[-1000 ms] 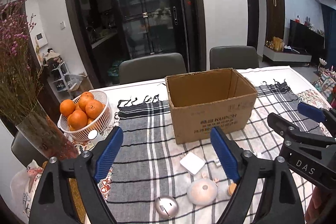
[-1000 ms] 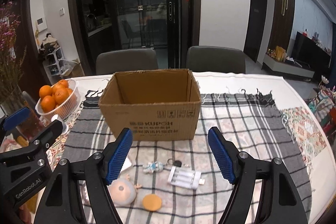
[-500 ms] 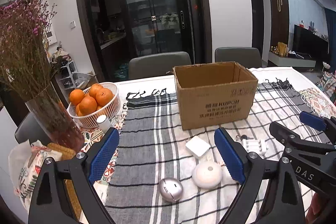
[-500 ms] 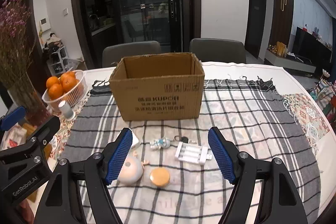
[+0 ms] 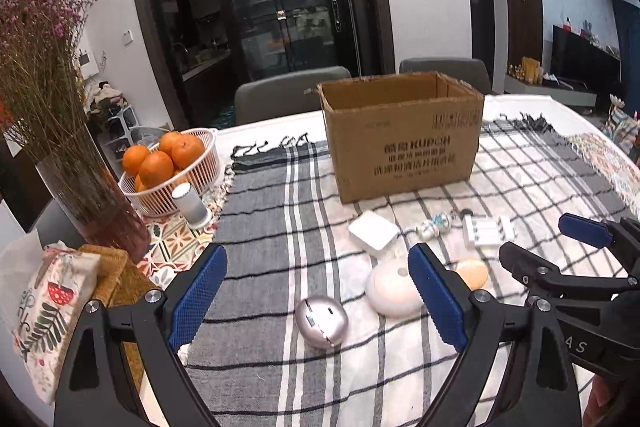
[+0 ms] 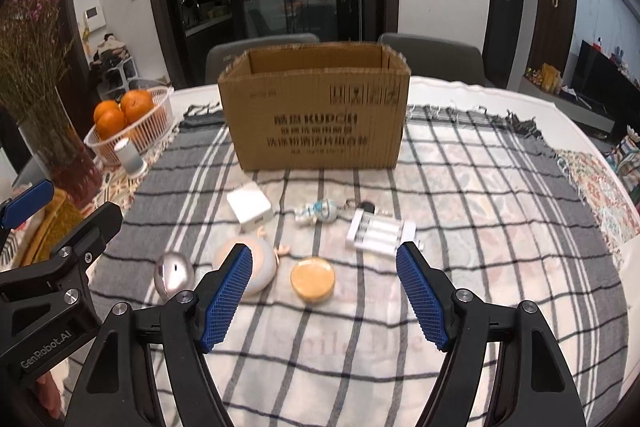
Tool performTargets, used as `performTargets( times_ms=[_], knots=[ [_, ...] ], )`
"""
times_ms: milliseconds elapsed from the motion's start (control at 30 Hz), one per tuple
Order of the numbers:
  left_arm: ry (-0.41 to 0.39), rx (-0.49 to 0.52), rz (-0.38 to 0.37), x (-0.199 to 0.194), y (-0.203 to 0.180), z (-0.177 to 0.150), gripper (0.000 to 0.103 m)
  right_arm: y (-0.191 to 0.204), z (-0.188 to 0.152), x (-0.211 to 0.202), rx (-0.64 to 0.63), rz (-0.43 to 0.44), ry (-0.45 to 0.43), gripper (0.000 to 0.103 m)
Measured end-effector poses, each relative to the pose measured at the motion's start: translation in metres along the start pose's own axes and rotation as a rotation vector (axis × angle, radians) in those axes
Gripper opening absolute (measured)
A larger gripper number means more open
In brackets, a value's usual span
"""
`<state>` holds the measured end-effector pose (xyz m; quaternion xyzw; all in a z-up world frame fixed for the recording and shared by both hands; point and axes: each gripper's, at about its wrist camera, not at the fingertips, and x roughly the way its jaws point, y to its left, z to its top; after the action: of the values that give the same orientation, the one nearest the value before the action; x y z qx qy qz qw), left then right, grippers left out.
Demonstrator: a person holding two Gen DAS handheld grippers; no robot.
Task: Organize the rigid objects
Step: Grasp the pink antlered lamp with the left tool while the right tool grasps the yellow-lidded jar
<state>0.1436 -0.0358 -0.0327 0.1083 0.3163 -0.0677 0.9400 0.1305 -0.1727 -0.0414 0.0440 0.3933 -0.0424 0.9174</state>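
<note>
An open cardboard box (image 5: pixel 404 131) (image 6: pixel 316 119) stands on the plaid cloth. In front of it lie a white square adapter (image 5: pixel 373 235) (image 6: pixel 250 205), a small figurine keychain (image 6: pixel 322 211), a white battery holder (image 6: pixel 380 231), a round orange lid (image 6: pixel 313 279), a white dome (image 5: pixel 390 291) (image 6: pixel 260 267) and a silver egg-shaped object (image 5: pixel 322 321) (image 6: pixel 174 273). My left gripper (image 5: pixel 316 301) is open and empty above the silver object. My right gripper (image 6: pixel 324 299) is open and empty, near the orange lid.
A white basket of oranges (image 5: pixel 168 163) and a small white cylinder (image 5: pixel 188 201) stand at the left. A glass vase of dried flowers (image 5: pixel 80 195) and a patterned tissue pack (image 5: pixel 48 311) sit at the near left. Two grey chairs (image 6: pixel 260 53) stand behind the table.
Both grippers have pulled back and risen, so the box looks farther and more of the small objects show. Both stay open; nothing on the table has moved.
</note>
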Motion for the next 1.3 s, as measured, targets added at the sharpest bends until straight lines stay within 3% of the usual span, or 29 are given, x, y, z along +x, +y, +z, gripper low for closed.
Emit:
performTargets(
  times_ms=[300,700,1100,1300],
  knots=[
    [0.068,0.027,-0.044,0.026,-0.005,-0.023,0.093,0.001,-0.022,0.031,-0.013,0.011,0.081,0.075],
    [0.128,0.190,-0.131,0.068,-0.026,-0.044,0.092,0.000,-0.043,0.076,-0.035,0.021,0.136,0.075],
    [0.199,0.352,-0.306,0.104,-0.048,-0.044,0.088,-0.002,-0.041,0.104,-0.050,0.034,0.155,0.075],
    [0.242,0.390,-0.369,0.118,-0.060,-0.042,0.088,-0.006,-0.038,0.112,-0.045,0.058,0.163,0.069]
  ],
)
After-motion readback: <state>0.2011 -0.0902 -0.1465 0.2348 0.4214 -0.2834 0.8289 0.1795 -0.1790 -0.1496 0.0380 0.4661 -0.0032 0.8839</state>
